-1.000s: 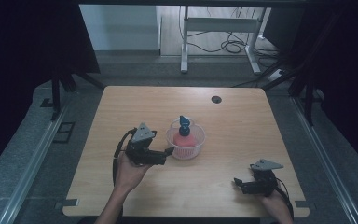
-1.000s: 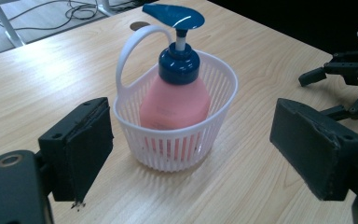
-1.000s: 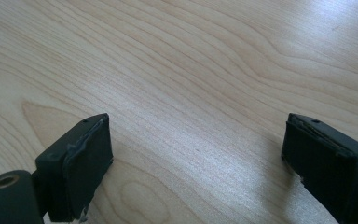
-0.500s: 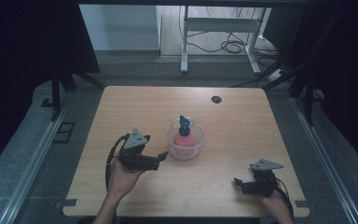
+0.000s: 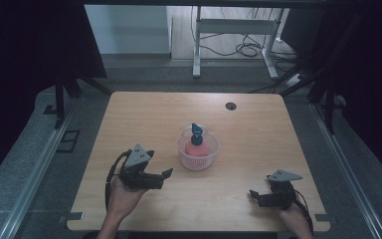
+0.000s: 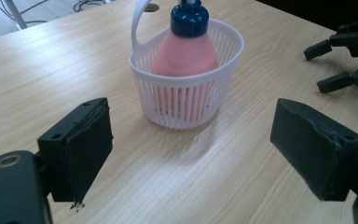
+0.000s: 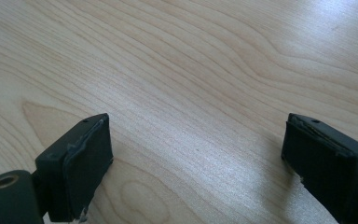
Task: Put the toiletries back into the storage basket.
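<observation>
Bottle [image 6: 185, 44] in basket [image 6: 214, 91]; claws apart

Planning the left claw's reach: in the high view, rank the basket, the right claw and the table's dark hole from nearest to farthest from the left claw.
1. Basket, just right of the left claw.
2. Right claw, near the table's front right corner.
3. Hole, near the far edge.

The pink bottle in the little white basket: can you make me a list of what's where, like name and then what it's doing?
bottle: pink plastic bottle with a dark blue cap, upright inside the basket
basket: white slotted plastic basket with a loop handle, on the table, nothing gripping it
table: light wooden table
left gripper: open, empty, pointing at the basket, apart from it
right gripper: open, empty, low over bare wood near the table's front right corner
</observation>
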A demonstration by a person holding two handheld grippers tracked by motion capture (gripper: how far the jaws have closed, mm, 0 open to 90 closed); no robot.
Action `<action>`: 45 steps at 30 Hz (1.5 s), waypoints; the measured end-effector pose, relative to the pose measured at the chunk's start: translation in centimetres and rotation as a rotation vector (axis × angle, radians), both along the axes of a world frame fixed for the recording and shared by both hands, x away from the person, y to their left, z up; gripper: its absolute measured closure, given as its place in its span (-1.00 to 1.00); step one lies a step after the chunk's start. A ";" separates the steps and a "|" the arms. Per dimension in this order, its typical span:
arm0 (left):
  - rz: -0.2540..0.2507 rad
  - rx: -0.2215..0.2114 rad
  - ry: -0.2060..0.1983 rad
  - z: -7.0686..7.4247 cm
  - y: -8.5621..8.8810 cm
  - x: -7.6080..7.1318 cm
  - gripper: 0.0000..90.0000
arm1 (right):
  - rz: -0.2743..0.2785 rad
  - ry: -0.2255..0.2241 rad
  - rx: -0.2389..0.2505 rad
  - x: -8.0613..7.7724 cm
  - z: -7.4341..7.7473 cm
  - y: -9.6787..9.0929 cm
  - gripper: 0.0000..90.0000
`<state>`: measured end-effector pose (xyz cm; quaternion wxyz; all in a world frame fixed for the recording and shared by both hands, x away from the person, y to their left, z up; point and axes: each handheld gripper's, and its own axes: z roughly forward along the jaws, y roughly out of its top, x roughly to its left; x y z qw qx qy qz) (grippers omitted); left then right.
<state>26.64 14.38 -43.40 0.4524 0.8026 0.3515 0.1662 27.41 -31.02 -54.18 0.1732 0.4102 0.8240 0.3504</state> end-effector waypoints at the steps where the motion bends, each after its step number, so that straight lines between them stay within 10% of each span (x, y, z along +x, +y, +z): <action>1: 0.002 -0.001 0.002 -0.1 0.1 -0.1 -0.72 | 0.000 0.000 0.000 0.0 0.0 0.0 -0.82; 45: 0.058 0.011 0.059 -5.9 3.0 -3.2 -0.72 | -0.001 -0.002 -0.001 0.0 0.0 0.0 -0.82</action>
